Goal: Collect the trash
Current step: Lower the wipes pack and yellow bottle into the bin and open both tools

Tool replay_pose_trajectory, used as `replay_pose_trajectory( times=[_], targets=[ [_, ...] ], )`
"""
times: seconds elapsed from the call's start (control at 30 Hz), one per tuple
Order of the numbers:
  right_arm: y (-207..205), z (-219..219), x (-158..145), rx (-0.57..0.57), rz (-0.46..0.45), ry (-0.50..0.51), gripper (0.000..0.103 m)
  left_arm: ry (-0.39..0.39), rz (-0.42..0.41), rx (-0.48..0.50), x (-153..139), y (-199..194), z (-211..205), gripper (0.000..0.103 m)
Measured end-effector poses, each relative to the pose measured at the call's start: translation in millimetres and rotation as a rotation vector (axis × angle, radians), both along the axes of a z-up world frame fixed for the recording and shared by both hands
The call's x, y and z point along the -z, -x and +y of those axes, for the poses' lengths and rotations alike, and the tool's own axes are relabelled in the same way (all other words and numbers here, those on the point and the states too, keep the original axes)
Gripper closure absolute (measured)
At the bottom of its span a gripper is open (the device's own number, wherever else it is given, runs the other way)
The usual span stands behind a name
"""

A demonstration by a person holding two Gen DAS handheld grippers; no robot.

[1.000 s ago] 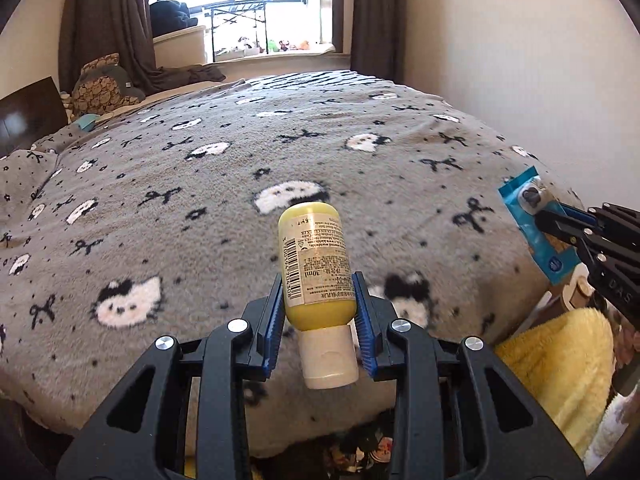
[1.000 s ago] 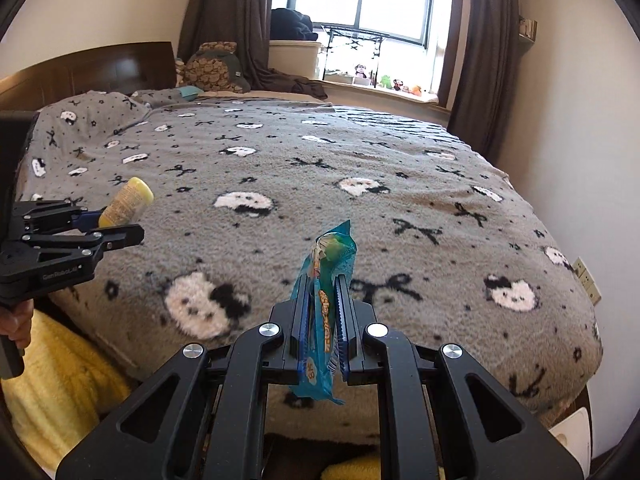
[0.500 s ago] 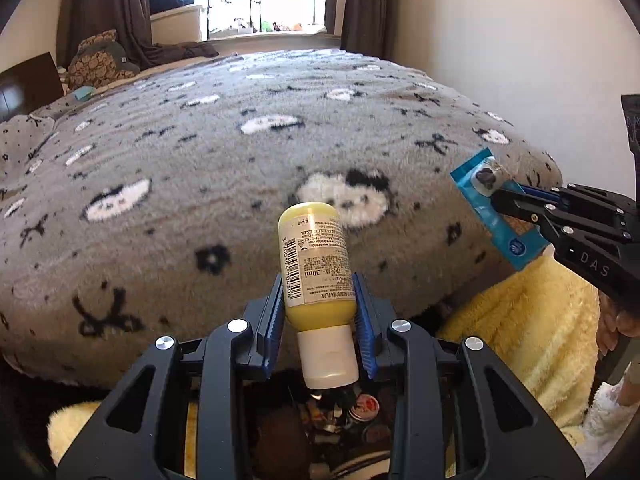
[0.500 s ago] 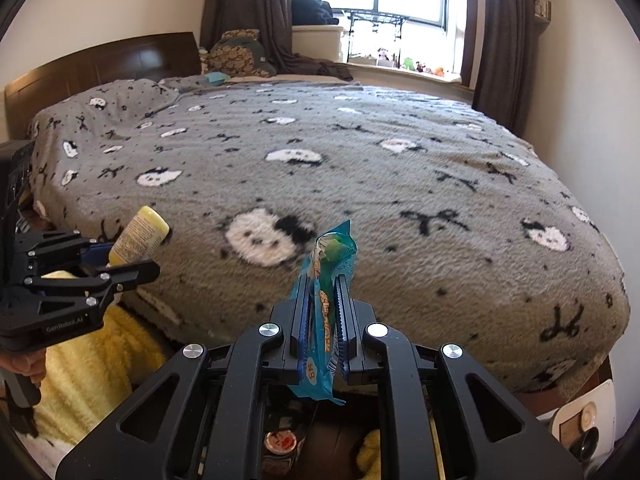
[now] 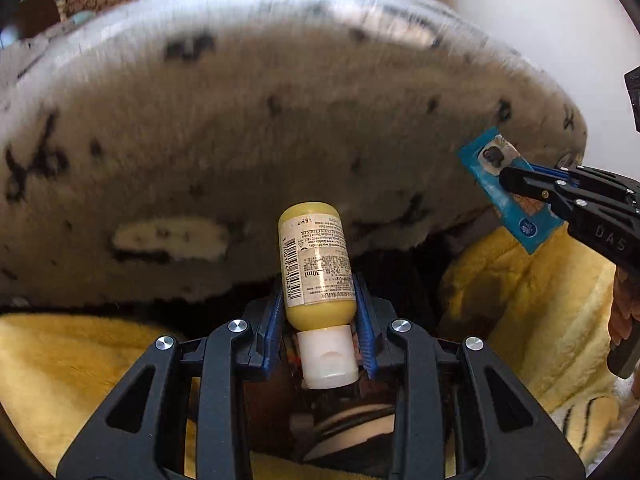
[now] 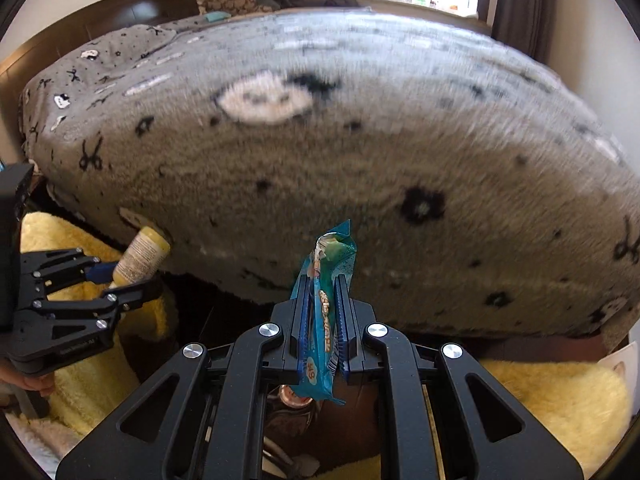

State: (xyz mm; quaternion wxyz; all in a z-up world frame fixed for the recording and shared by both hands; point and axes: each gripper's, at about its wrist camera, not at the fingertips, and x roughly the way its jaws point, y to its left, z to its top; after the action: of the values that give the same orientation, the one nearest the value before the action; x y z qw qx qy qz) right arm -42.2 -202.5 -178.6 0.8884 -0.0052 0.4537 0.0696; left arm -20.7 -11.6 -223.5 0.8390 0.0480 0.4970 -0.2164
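Grey fleece blanket (image 5: 248,92) fills the far half of both views, motion-blurred; yellow plush fabric (image 5: 80,376) lies near, left and right. Between them, low and dark, sits what I judge is the bin, contents unclear. Yellow bottle (image 5: 316,264) next: small, rigid plastic, probably light, smooth-walled, best held across the body just above the white cap. My left gripper (image 5: 320,320) is closed on it there, base pointing away, blue pads on both sides. Blue snack wrapper (image 6: 326,312): thin crinkly film, almost weightless, slippery, best pinched mid-length. My right gripper (image 6: 324,320) is nearly fully closed, pinching it upright.
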Motion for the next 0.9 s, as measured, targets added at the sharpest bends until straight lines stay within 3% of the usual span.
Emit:
replay_pose_trajectory(
  times=[0.37, 0.63, 0.7, 0.73, 0.83, 0.9],
  targets=[
    [-16.5, 16.7, 64.1, -0.056, 0.211, -0.124, 0.090, -0.024, 0.181, 0.013, 61.1, -8.2, -9.8, 0.073],
    [-22.4, 21.1, 85.4, -0.050, 0.260, -0.110, 0.087, -0.030, 0.248, 0.018, 79.0, -10.5, -13.5, 0.073],
    [-22.6, 23.0, 86.3, -0.050, 0.262, -0.110, 0.087, -0.033, 0.248, 0.021, 79.6, -10.0, -13.5, 0.066],
    [-23.7, 22.8, 86.6, -0.046, 0.262, -0.106, 0.082, -0.032, 0.244, 0.022, 78.3, -9.2, -14.3, 0.059],
    [-26.8, 20.3, 85.3, -0.017, 0.254, -0.099, 0.036, -0.034, 0.233, 0.020, 78.4, -7.2, -16.5, 0.055],
    [-26.8, 16.7, 82.2, 0.000, 0.243, -0.091, 0.036, -0.036, 0.229, 0.012, 76.5, -7.5, -15.2, 0.055]
  ],
)
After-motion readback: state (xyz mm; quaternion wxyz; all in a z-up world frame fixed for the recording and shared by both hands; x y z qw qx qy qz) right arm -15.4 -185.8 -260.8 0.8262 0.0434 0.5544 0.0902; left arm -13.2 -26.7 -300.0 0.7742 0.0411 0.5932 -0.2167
